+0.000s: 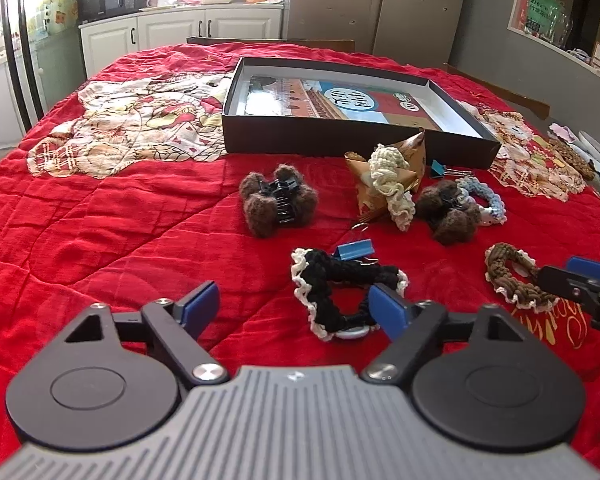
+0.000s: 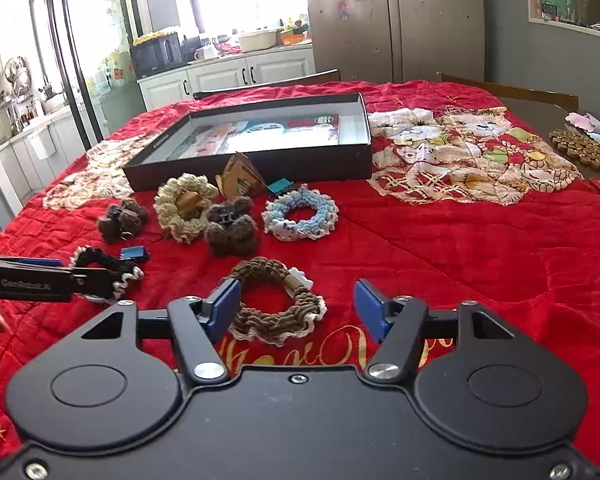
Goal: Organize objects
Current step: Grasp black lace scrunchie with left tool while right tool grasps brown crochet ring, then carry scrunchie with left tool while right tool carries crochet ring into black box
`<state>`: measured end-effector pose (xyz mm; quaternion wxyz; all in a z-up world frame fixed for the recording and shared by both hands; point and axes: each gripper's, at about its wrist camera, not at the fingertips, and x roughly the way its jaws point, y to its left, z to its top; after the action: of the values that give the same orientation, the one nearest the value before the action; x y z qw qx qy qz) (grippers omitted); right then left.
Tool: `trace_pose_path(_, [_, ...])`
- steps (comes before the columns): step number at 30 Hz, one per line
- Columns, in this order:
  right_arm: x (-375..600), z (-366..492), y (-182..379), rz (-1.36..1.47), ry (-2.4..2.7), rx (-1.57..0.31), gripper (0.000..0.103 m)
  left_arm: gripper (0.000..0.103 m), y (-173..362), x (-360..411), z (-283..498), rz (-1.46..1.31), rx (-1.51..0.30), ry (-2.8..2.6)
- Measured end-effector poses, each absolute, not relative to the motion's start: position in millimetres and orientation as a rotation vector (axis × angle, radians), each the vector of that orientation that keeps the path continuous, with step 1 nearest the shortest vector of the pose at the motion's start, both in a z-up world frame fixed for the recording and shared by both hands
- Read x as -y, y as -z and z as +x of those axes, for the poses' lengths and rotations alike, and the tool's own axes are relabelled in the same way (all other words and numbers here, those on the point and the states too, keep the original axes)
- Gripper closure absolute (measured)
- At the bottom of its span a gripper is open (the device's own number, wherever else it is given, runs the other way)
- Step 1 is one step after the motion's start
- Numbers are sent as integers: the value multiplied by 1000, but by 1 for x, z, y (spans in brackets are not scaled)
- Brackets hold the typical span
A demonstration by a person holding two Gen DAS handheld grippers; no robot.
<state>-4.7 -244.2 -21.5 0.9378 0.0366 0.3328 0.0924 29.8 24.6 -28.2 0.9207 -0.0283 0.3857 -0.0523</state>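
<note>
Fingers on the left gripper (image 1: 296, 306) are spread apart with nothing pinched; the black crocheted scrunchie with white trim (image 1: 340, 292) lies on the red quilted tabletop cover (image 1: 120, 216), just touching the right-hand blue pad. Right gripper (image 2: 298, 308) is the same deal: fingers apart, not pressing, with the brown crocheted scrunchie with cream edging (image 2: 276, 304) lying between them, closer to the left pad. Farther back sit two fuzzy brown claw clips (image 2: 122, 218), a cream scrunchie (image 2: 186, 206), a pale blue scrunchie (image 2: 300, 212) and the shallow black cardboard box (image 2: 260, 166).
</note>
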Motion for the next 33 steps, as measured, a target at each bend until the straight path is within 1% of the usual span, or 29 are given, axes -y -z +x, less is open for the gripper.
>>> trace_pose_path(4, [245, 2, 27, 84, -210, -692, 50, 23, 29, -26, 31, -67, -789, 119])
trace_pose_path(7, [241, 3, 29, 65, -222, -695, 52, 29, 29, -27, 32, -76, -789, 122])
trace_pose_path(9, [238, 5, 32, 58, -235, -705, 54, 35, 31, -28, 34, -74, -797, 118])
trace_pose_path(13, [235, 8, 36, 48, -243, -717, 58, 41, 33, -29, 35, -73, -798, 118])
trace_pose_path(15, [237, 9, 38, 56, -246, -723, 59, 52, 33, -30, 35, -74, -796, 123])
trace_pose_path(18, [238, 11, 39, 62, -249, -731, 62, 64, 33, -31, 35, -87, -797, 132])
trace_pose_path(19, [238, 11, 39, 59, -249, -731, 63, 67, 33, -32, 36, -91, -798, 134])
trace_pose_path(21, [237, 13, 40, 50, -252, -732, 67, 75, 32, -32, 36, -98, -797, 140])
trace_pose_path(25, [236, 15, 41, 41, -257, -735, 82, 81, 31, -33, 35, -103, -790, 148])
trace_pose_path(26, [236, 16, 41, 35, -259, -733, 85, 84, 30, -33, 34, -106, -788, 151])
trace_pose_path(28, [235, 16, 41, 32, -264, -732, 89, 85, 29, -34, 34, -113, -783, 162])
trace_pose_path(33, [234, 16, 40, 26, -270, -727, 92, 86, 23, -34, 32, -103, -763, 178])
